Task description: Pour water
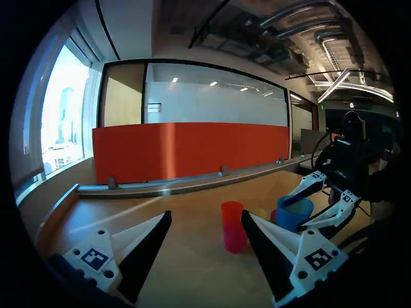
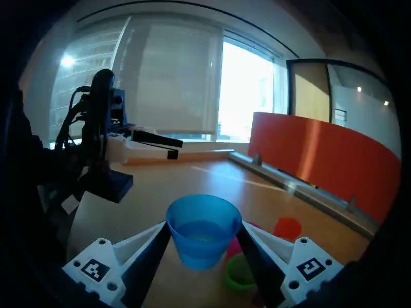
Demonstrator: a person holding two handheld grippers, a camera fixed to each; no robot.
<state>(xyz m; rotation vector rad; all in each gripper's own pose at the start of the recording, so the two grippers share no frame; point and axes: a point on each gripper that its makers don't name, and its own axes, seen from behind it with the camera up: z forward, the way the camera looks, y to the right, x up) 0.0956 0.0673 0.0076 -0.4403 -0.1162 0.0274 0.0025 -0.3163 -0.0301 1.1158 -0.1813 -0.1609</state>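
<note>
The right tool [image 2: 203, 226] was closed on a blue cup [image 2: 203, 251], one finger pressed on each side. The cup was roughly upright above the counter [image 2: 169, 190], with water [image 2: 201, 237] in its lower part. Below and just beyond it stood a green cup [image 2: 237, 273], a pink cup [image 2: 234, 247] and an orange cup [image 2: 287, 228]. The left tool [image 1: 205, 214] was spread wide with nothing between its fingers, and it pointed across the counter toward a red partition [image 1: 190, 149] at the far edge.
</note>
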